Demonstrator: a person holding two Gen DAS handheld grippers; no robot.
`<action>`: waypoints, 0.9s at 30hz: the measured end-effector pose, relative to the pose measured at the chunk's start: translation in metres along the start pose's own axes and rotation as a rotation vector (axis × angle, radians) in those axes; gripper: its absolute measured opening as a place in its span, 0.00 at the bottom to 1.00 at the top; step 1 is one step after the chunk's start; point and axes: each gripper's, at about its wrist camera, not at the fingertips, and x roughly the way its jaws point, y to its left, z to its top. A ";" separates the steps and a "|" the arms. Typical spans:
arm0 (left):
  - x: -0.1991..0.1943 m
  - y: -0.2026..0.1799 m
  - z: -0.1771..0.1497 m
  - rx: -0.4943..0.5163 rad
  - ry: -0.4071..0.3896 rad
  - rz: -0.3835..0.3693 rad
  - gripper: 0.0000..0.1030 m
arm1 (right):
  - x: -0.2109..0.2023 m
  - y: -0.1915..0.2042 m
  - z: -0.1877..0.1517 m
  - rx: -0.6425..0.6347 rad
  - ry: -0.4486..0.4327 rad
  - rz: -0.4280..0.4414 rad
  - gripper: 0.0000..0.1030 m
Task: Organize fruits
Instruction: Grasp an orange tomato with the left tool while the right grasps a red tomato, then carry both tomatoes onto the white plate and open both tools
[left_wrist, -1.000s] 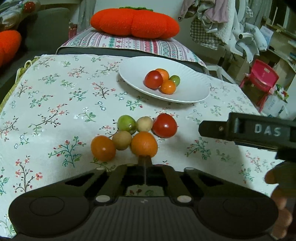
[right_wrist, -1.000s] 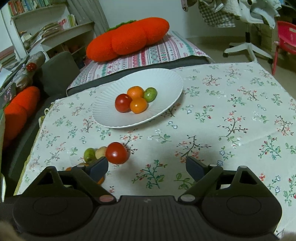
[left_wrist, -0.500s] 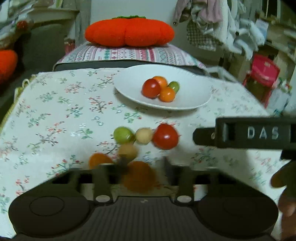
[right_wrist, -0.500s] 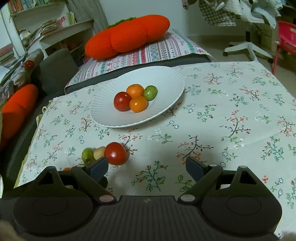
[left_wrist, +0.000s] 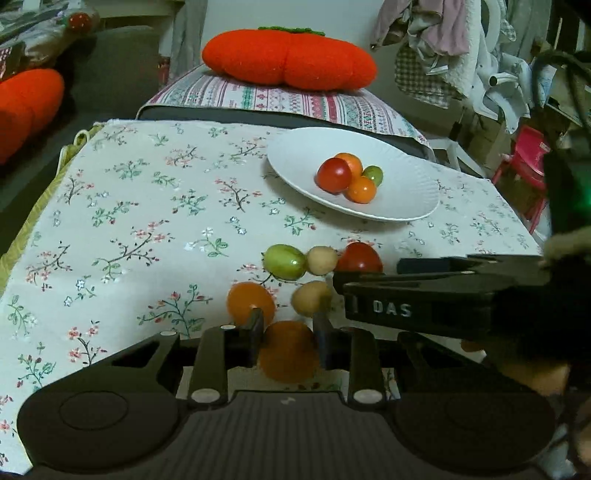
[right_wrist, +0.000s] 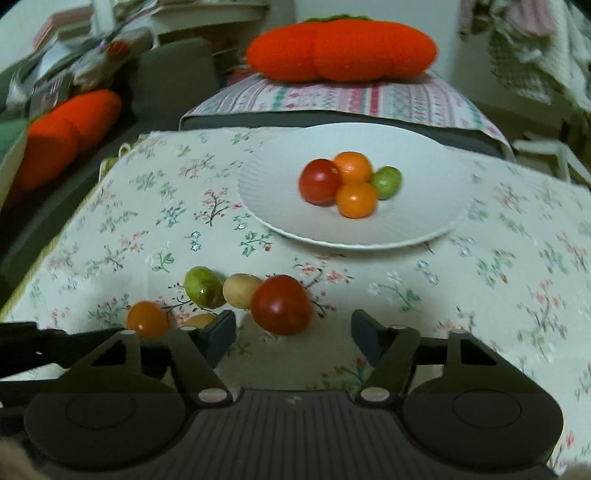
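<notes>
Floral tablecloth covers the table across the middle of both views. An orange pumpkin-shaped cushion sits on a striped pillow at upper centre.

White paper plate lies right of centre in the left wrist view and at centre in the right wrist view. It holds four tomatoes clustered and touching: one red, two orange, one green.

Left gripper, lower centre of its view: fingers pinch an orange tomato, one pad on each side. The tomato sits low against the gripper body; whether it still touches the cloth cannot be determined.

Right gripper, lower centre of its view: fingers spread wide, nothing between them. It also crosses the right side of the left wrist view as a dark bar marked DAS.

Loose fruit on the cloth below the plate: a red tomato just ahead of the right gripper's gap, a green tomato and a pale yellow tomato touching in a row, a second orange tomato and a second pale one nearer the left gripper.
</notes>
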 end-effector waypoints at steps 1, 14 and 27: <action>0.000 0.000 0.000 -0.004 0.003 -0.004 0.24 | 0.003 0.002 0.000 -0.019 0.005 -0.009 0.57; -0.003 -0.001 0.005 0.017 -0.020 -0.004 0.24 | 0.005 0.007 0.003 -0.048 0.005 -0.024 0.32; -0.015 0.005 0.015 0.002 -0.070 -0.024 0.24 | -0.020 -0.002 0.012 0.023 -0.048 -0.002 0.32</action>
